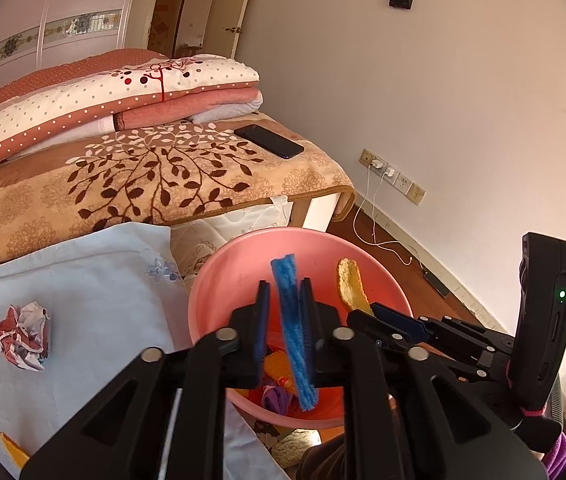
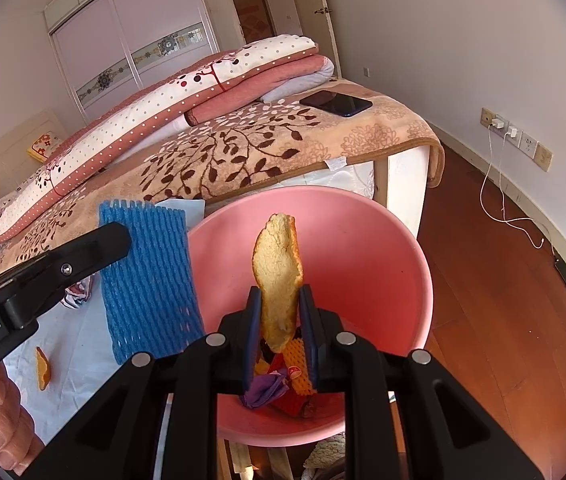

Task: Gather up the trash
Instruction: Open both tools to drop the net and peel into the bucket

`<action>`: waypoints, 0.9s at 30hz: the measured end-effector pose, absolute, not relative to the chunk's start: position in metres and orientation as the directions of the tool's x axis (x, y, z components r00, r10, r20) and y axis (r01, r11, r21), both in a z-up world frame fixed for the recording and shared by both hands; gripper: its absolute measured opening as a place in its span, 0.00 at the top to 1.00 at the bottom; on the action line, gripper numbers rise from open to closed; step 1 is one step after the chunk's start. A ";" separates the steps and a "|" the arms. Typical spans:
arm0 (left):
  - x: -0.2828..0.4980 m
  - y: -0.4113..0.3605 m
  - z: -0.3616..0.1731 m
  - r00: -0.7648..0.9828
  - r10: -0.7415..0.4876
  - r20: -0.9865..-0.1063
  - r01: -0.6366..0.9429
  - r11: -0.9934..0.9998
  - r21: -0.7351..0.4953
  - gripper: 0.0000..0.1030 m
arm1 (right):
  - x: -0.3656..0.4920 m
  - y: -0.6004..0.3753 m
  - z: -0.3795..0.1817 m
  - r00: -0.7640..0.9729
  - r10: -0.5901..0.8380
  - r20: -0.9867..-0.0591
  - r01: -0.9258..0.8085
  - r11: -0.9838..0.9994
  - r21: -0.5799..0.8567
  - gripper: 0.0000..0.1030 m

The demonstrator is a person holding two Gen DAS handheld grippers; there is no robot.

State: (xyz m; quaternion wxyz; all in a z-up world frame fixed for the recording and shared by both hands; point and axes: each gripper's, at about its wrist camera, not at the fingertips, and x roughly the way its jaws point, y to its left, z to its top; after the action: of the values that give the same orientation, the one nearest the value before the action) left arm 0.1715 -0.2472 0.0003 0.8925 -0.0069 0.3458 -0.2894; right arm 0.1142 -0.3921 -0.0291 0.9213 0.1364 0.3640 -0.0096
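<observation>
A pink basin [image 1: 219, 280] [image 2: 383, 248] stands beside the bed with orange, purple and red scraps in its bottom. My left gripper [image 1: 285, 292] is shut on a blue foam net [image 1: 293, 332] [image 2: 147, 280] and holds it over the basin. My right gripper [image 2: 281, 300] is shut on a piece of orange peel [image 2: 279, 280] [image 1: 349, 286], also over the basin. A crumpled red and white paper ball [image 1: 21, 338] and another peel piece [image 2: 43, 368] [image 1: 13, 450] lie on the light blue sheet [image 1: 95, 288].
The bed carries a leaf-patterned blanket [image 1: 143, 184], folded quilts [image 1: 103, 96] and a black phone [image 1: 269, 140] [image 2: 335, 103]. Wall sockets with chargers [image 2: 515, 136] and a white cable [image 2: 499, 212] run onto the wooden floor [image 2: 503, 300] at the right.
</observation>
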 end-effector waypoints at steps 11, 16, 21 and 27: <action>0.169 -0.234 0.008 0.602 -0.535 -0.593 0.500 0.831 -0.243 0.63 | 0.110 -0.392 -0.023 0.747 0.057 -0.663 0.133 0.963 0.233 0.63; 0.165 -0.224 0.013 0.618 -0.523 -0.587 0.483 0.842 -0.242 0.63 | 0.105 -0.387 -0.018 0.757 0.062 -0.650 0.125 0.964 0.237 0.61; 0.158 -0.209 0.019 0.642 -0.505 -0.577 0.460 0.855 -0.237 0.63 | 0.097 -0.380 -0.009 0.777 0.074 -0.625 0.105 0.964 0.245 0.60; 0.147 -0.187 0.025 0.670 -0.475 -0.571 0.430 0.875 -0.223 0.63 | 0.084 -0.365 0.002 0.801 0.102 -0.590 0.069 0.963 0.261 0.58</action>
State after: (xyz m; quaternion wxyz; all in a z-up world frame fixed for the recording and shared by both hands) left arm 0.1466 -0.1868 0.0247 0.9130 -0.0349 0.3221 -0.2477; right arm 0.0842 -0.3647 0.0018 0.9391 0.1360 0.3154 0.0089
